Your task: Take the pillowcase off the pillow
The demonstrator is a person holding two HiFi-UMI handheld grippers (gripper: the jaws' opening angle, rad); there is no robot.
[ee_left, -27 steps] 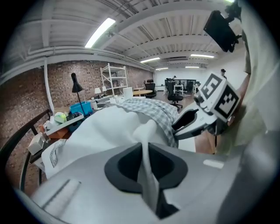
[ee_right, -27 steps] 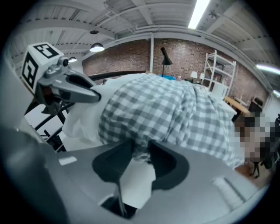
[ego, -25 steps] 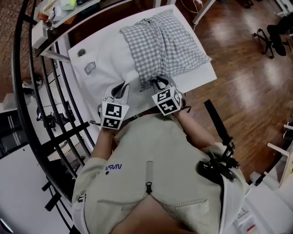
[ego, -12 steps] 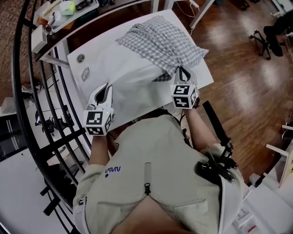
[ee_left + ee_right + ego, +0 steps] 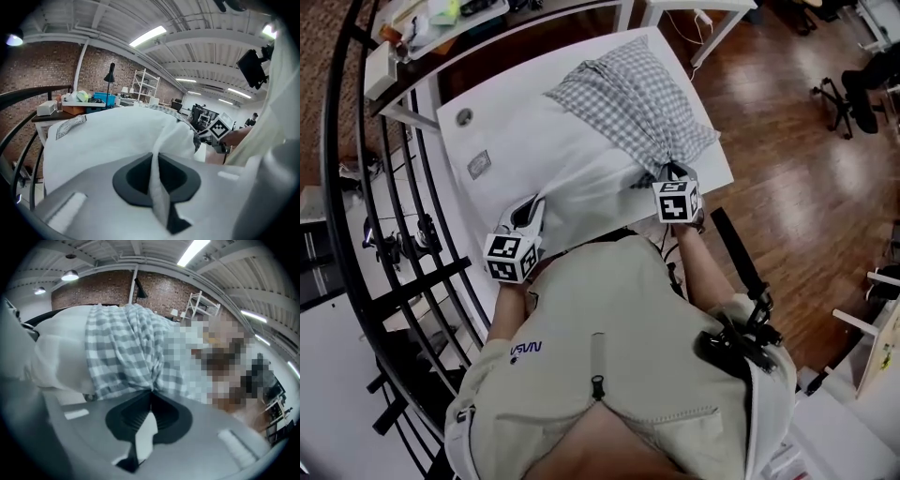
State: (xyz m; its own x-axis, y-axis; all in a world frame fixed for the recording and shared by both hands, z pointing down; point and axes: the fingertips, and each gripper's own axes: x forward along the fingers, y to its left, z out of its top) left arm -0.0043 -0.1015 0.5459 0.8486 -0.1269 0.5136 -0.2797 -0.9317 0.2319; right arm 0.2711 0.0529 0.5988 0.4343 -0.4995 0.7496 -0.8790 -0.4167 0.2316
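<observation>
A white pillow [image 5: 572, 173] lies on a white table [image 5: 712, 173], its far right part still inside a grey checked pillowcase [image 5: 628, 94]. My left gripper [image 5: 532, 204] is shut on the pillow's near left corner; white cloth [image 5: 157, 154] is pinched between its jaws. My right gripper [image 5: 670, 172] is shut on the bunched near end of the pillowcase at the table's right front. In the right gripper view the checked cloth [image 5: 126, 352] runs down into the closed jaws, and the bare pillow [image 5: 56, 357] shows on the left. The right gripper [image 5: 218, 131] also shows in the left gripper view.
A black curved railing [image 5: 394, 187] runs along the left, close to the table edge. A cluttered desk [image 5: 422, 19] stands at the back left. A small label [image 5: 478, 166] and a round mark [image 5: 464, 116] sit on the white surface. Wooden floor [image 5: 797, 169] lies to the right.
The two grippers, close together a second ago, have moved apart. The right one closed on the pillowcase and went right; the left pulled the pillow left. More bare pillow shows.
</observation>
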